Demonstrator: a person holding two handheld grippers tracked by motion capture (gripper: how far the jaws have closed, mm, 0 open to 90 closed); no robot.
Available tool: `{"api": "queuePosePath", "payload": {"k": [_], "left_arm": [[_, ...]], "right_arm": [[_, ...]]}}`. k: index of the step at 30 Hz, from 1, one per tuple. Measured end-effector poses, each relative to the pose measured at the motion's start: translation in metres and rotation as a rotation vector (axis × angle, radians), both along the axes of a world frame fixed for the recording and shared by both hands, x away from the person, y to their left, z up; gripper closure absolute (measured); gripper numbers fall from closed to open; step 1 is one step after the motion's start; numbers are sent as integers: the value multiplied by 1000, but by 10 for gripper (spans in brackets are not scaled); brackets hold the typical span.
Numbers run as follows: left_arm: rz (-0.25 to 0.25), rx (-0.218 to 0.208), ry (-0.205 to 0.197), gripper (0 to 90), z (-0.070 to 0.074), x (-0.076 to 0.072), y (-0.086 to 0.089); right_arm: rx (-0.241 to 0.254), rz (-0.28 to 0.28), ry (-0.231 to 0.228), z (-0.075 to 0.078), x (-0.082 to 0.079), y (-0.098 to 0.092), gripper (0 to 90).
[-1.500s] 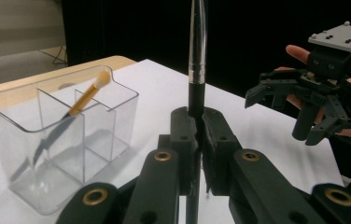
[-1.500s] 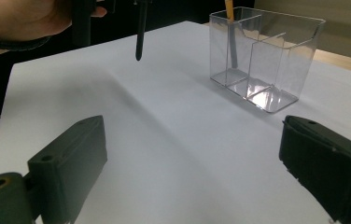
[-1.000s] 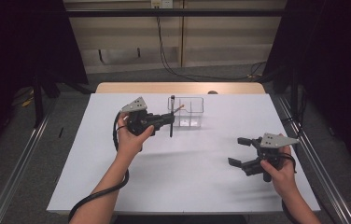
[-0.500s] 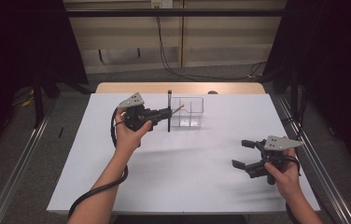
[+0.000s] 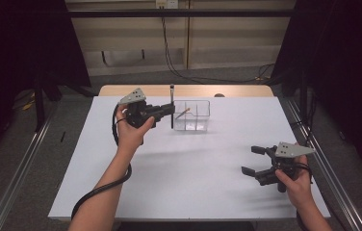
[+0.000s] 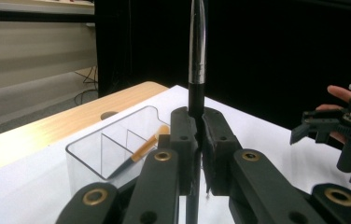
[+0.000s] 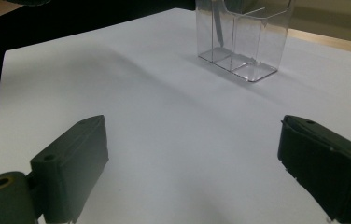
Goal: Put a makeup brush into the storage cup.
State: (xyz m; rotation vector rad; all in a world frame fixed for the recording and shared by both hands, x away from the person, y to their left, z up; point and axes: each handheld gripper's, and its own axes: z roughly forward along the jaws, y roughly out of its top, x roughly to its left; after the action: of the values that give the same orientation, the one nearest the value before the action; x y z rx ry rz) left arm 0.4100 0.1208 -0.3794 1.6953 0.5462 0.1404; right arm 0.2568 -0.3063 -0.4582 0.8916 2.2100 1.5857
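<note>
— Dark curtains hang on both sides of the room, and in the middle stands a white table (image 5: 184, 163) with a wooden strip along its far edge. What sits on it?

— One clear organiser box (image 5: 192, 115) with dividers, near the far edge of the table. Everything else I can place from that box.

— Go on, then. The left gripper (image 5: 164, 111)?

— Held up just to the left of the box, jaws pointing toward it. They are pressed together on a thin black brush (image 5: 172, 106), which stands upright between them, right beside the box's left wall. In the left gripper view the brush's shaft (image 6: 197, 51) rises straight out of the clamped jaws, black at the grip and shiny metal above.

— Is anything inside the box?

— Yes, a small brush with an orange handle (image 6: 143, 150) leans at a slant in one compartment. From the high view I cannot tell which compartment exactly; it looks like the left one.

— And the right gripper (image 5: 251, 161)?

— Well apart from the box, toward the near right corner of the table, low over the white surface. Its jaws stand wide apart with nothing between them; in the right gripper view only bare table lies between the two black pads (image 7: 78, 161), with the box farther off, up and to the right.

— Do the two grippers touch?

— No, they are well apart, the box lying nearer the left one.
</note>
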Motion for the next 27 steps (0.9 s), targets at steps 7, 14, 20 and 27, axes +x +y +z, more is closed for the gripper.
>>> {"api": "queuePosePath", "payload": {"k": [7,14,20,27], "left_arm": [[18,-7,-10,840,8,7,0],[27,-6,-21,840,11,14,0],[39,-17,-23,840,12,21,-2],[58,-15,-24,839,16,35,-6]], "right_arm": [[0,-3,3,-2,0,0,82],[1,2,-3,-2,0,0,82],[4,0,-4,-2,0,0,82],[19,-3,-6,-2,0,-1,82]]}}
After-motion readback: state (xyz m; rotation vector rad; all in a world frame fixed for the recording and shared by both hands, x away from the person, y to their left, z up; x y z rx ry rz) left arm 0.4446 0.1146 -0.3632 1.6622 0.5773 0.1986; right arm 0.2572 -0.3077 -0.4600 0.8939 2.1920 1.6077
